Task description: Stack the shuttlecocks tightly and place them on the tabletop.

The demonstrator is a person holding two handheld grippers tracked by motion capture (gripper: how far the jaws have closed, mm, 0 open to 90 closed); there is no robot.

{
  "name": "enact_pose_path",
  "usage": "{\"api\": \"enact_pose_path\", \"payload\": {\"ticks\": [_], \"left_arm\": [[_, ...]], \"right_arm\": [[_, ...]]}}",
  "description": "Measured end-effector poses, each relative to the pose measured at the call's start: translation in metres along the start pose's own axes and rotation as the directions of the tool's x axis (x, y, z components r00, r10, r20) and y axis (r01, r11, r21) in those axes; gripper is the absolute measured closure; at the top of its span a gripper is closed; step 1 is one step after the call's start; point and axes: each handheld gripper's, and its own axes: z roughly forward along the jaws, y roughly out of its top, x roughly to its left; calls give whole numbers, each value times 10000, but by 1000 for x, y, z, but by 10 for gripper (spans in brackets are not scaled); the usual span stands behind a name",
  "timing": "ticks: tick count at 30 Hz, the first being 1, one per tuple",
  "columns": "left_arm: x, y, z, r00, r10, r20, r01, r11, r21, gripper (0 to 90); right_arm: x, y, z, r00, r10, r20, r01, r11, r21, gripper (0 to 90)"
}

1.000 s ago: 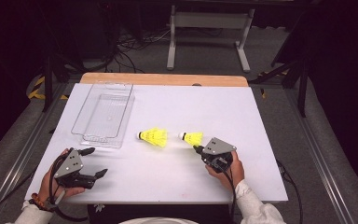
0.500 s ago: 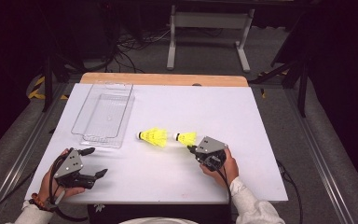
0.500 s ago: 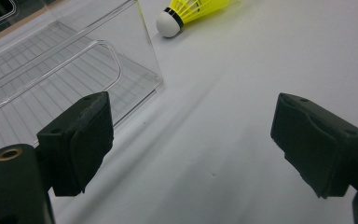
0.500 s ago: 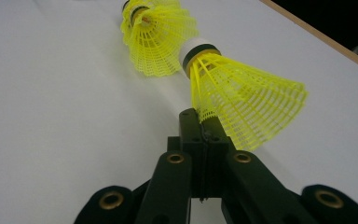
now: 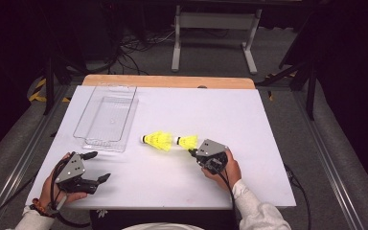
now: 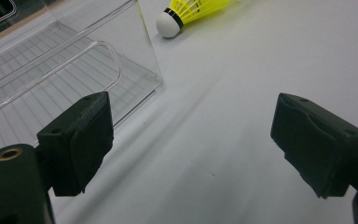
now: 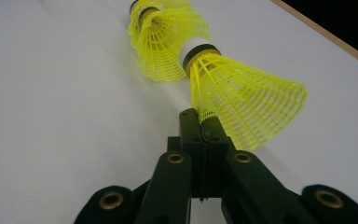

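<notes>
Meanwhile the right gripper (image 7: 204, 122) pinched the yellow plastic shuttlecock's (image 7: 242, 100) skirt rim in closed jaws; the left gripper (image 6: 200, 140), jaws wide, rested near the clear plastic tray (image 6: 65, 70).

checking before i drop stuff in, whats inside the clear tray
Nothing that can be seen: through the clear tray only its ribbed floor and the white table beneath show. Both yellow shuttlecocks lie outside it on the table.

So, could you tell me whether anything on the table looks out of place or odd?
Mildly, yes: the two yellow shuttlecocks lie on their sides, and the nearer shuttlecock has its cork pushed against the skirt of the farther shuttlecock. The right gripper, jaws shut, touches the nearer skirt's rim. The clear tray sits flat.
</notes>
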Motion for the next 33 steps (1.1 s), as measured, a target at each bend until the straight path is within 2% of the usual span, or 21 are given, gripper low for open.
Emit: {"api": "enact_pose_path", "payload": {"ticks": [12, 27, 33], "left_arm": [[0, 0, -1, 10000, 7, -14, -7, 10000, -32, 141], [-1, 0, 0, 10000, 9, 32, -9, 10000, -26, 142], [1, 0, -1, 10000, -4, 14, 4, 10000, -56, 142]], "right_arm": [[3, 5, 10, 9997, -188, -172, 190, 9998, 79, 900], [4, 8, 17, 9992, -155, -377, 161, 9998, 146, 900], [8, 14, 25, 9981, -386, -488, 396, 9990, 201, 900]]}}
